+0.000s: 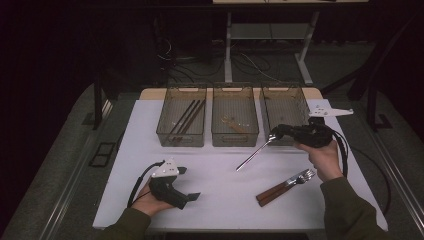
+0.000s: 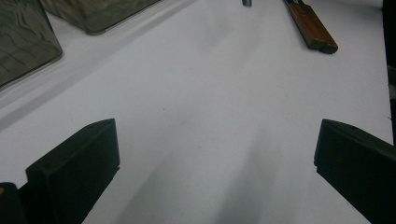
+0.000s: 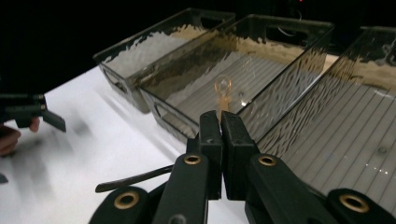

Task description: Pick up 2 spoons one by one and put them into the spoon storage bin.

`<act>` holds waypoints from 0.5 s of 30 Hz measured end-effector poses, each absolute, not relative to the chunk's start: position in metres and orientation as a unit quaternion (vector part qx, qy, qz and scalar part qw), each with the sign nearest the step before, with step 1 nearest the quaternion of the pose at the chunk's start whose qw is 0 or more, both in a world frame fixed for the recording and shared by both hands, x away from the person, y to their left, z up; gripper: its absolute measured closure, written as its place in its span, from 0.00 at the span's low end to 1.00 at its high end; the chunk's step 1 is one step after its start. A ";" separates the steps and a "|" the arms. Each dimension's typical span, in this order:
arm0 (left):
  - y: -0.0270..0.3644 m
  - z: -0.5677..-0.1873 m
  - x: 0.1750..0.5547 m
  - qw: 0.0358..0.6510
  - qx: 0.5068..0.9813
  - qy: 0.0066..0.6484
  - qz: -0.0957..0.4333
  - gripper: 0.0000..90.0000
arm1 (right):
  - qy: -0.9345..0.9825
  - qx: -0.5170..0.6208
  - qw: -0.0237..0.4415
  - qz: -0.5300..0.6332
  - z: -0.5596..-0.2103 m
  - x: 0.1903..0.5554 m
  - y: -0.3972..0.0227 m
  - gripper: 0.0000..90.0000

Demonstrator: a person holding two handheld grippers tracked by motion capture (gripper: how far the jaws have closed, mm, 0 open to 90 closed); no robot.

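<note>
My right gripper (image 1: 276,133) hovers in front of the right bin (image 1: 284,107), shut on the top end of a slim metal utensil (image 1: 254,154). The utensil hangs slanting down to the left, its lower tip just above the white table (image 1: 215,195). In the right gripper view the jaws (image 3: 220,122) are pressed together and the utensil's dark shaft (image 3: 133,179) sticks out to the left below them. My left gripper (image 1: 187,183) lies at the front left of the table, open, with nothing between its jaws (image 2: 215,158).
Three clear bins stand in a row at the back: the left bin (image 1: 165,131) holds dark sticks, the middle bin (image 1: 235,137) a small wooden piece. Forks with wooden handles (image 1: 285,186) lie at the front right, and their handles (image 2: 313,30) show in the left gripper view.
</note>
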State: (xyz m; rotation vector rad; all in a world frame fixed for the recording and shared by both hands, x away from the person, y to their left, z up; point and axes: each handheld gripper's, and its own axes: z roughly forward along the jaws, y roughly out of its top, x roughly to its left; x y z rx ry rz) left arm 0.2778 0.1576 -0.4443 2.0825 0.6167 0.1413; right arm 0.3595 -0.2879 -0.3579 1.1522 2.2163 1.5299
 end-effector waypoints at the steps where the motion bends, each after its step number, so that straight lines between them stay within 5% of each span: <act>1: 0.158 -0.444 0.278 0.464 0.848 0.251 0.057 0.00 | 0.751 0.393 0.106 0.519 -0.357 0.360 -0.288 0.98; 15: 0.156 -0.444 0.277 0.467 0.846 0.251 0.055 0.00 | 0.734 0.400 0.121 0.535 -0.329 0.382 -0.276 0.98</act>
